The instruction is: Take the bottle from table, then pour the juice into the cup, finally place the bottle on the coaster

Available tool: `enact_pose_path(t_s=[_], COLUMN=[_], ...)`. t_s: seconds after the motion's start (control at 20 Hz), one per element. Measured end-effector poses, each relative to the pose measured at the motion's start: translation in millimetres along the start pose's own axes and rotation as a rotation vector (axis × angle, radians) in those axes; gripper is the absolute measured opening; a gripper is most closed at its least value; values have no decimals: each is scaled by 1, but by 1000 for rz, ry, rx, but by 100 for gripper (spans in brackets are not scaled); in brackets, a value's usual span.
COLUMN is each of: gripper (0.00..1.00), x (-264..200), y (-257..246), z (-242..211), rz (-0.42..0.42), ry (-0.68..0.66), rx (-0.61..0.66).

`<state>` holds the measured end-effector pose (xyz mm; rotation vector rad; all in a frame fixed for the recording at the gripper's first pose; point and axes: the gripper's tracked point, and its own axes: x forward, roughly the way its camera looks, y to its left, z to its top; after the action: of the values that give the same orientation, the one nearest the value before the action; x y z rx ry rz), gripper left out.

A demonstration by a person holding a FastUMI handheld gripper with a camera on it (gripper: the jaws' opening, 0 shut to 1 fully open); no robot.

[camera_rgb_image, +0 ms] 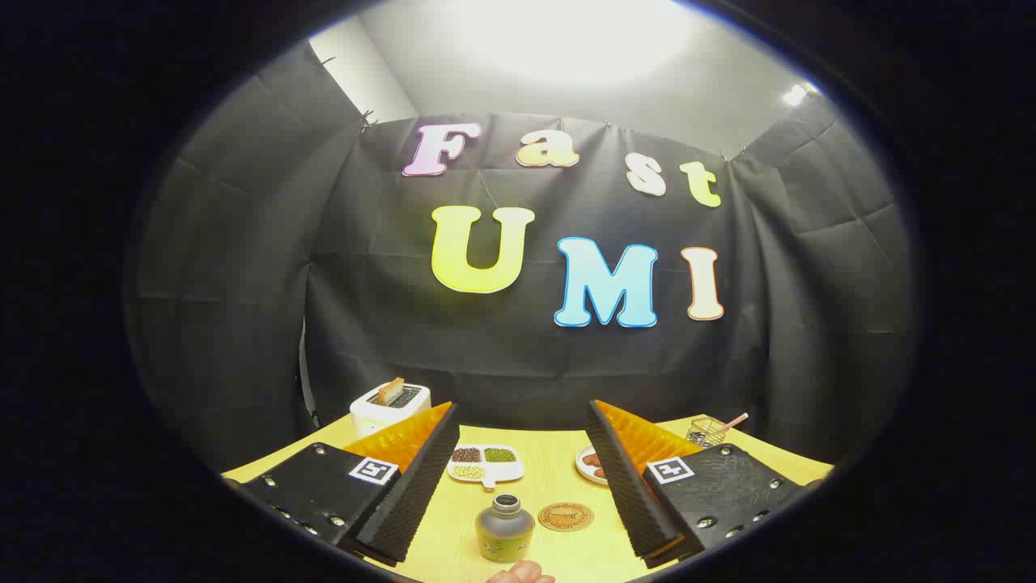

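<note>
Gripper view: bottle [503,530] between spread fingers [409,490].

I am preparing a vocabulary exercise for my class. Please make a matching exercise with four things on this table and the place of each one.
Things:
1. bottle
2. coaster
3. toaster
4. divided dish

Places:
A. beyond the bottle, holding three small heaps
B. at the back of the table, beyond one finger, with a slice standing in it
C. between the open gripper's fingers, nearest the camera
D. flat on the table, just beside the bottle

Pairs: 1-C, 2-D, 3-B, 4-A
</note>
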<state>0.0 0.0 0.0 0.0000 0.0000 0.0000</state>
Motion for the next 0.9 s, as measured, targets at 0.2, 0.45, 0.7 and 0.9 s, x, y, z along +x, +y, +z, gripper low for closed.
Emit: enact_pose_path(t_s=[0.2, 0.45, 0.7, 0.9], gripper=[96, 97, 96, 97], x=[3, 6, 13, 19], y=[-1, -12, -16, -14], z=[-9, -23, -34, -54], rz=[2, -20, -14, -18], ry=[0, 17, 12, 22], rx=[3, -18, 31, -9])
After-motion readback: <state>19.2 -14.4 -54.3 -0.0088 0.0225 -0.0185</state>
